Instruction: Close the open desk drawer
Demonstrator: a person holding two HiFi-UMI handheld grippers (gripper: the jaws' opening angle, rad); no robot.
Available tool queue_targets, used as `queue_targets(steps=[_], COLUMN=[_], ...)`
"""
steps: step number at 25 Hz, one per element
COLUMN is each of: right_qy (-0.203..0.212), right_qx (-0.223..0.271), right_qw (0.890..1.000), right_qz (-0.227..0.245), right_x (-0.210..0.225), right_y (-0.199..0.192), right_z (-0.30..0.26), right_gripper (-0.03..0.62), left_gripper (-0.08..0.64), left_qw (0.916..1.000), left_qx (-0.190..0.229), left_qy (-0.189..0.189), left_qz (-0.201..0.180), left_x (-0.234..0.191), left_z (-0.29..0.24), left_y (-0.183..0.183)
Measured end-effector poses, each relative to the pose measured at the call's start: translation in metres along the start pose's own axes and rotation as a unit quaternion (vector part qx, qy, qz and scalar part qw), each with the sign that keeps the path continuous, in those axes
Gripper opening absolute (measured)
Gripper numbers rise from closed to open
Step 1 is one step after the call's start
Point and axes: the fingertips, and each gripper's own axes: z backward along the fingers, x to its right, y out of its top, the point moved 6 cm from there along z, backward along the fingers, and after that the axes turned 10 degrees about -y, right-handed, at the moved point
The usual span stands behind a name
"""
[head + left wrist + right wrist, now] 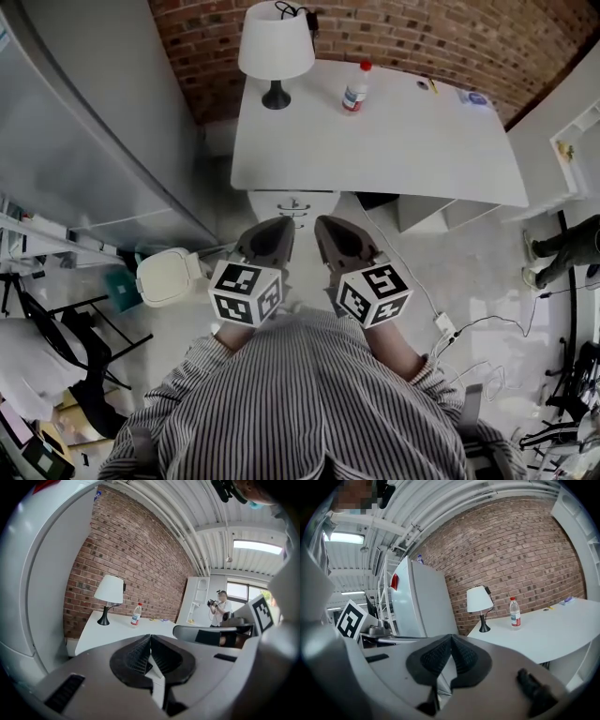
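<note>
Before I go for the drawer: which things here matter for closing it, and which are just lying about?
For the job: drawer, open under the desk; left hand-held gripper and right hand-held gripper, both shut and empty.
Lying about: lamp and bottle on the desk; white bin on the floor.

Desk [394, 150] against brick wall [403, 33]; fridge [84, 141] at its left. Lamp [276, 52] on desk, rear left; bottle [354, 86] to lamp's right. Drawer [293, 203] under desk front; left gripper [277, 230], right gripper [330, 230] side by side before it.
</note>
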Motion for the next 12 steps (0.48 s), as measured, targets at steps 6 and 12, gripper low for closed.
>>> queue_targets(steps=[6,12], right_qy=[-0.010,-0.011], right_qx=[0.005,0.000], right_qw=[1.000,1.000], right_qz=[0.009,0.013], right_x=[-0.0012,-0.0049], right_y=[0.0022,0.0007], right_z=[-0.0032,-0.0076], right_gripper=[0.015,0.015], left_gripper=[0.012,0.012], left_qw=[1.0000,0.9999], left_qx=[-0.003,-0.011], left_qy=[-0.006,-0.008], left_qz=[0.001,0.006], left_x=[-0.0041,-0.0081], left_z=[-0.0021,-0.0027], left_y=[0.0004,-0.0014])
